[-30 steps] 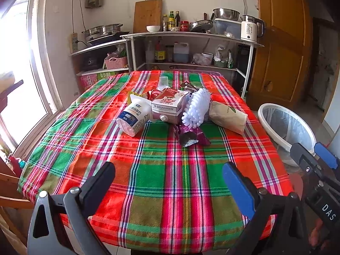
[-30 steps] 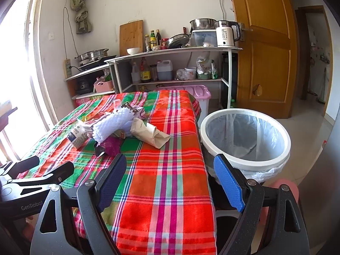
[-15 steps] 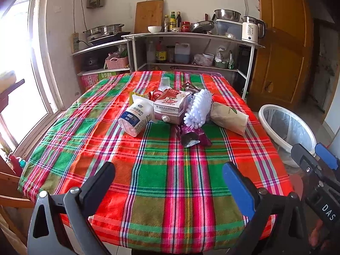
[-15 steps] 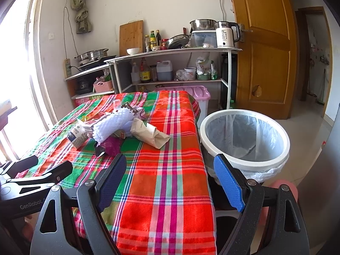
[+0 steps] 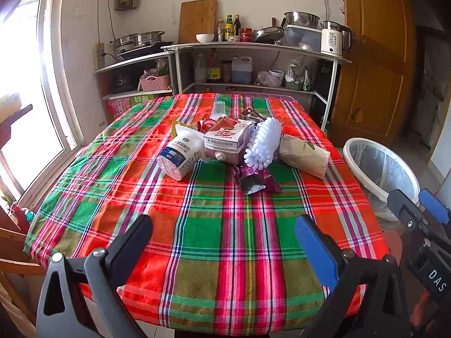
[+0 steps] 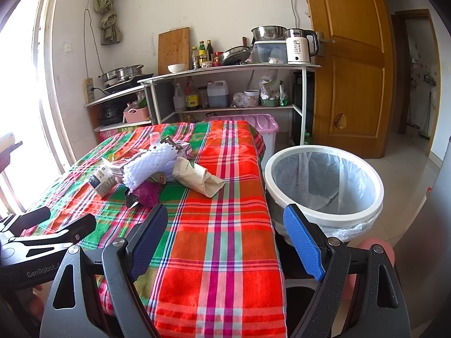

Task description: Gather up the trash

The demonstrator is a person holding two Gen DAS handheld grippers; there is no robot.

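Both released, empty: left gripper (image 5: 224, 242) & right gripper (image 6: 225, 236) near table edge; trash pile (image 5: 239, 146) mid-table, bin (image 6: 324, 180) beside.

Bright daylight from blown-out window (image 5: 19, 90) at left; sharp focus; fisheye bending, dark corners.

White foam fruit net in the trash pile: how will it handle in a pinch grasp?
The foam net looks soft and airy, so probably light and squashy. It leans on the carton, so lifting may nudge neighbours. Its open mesh should grip well.
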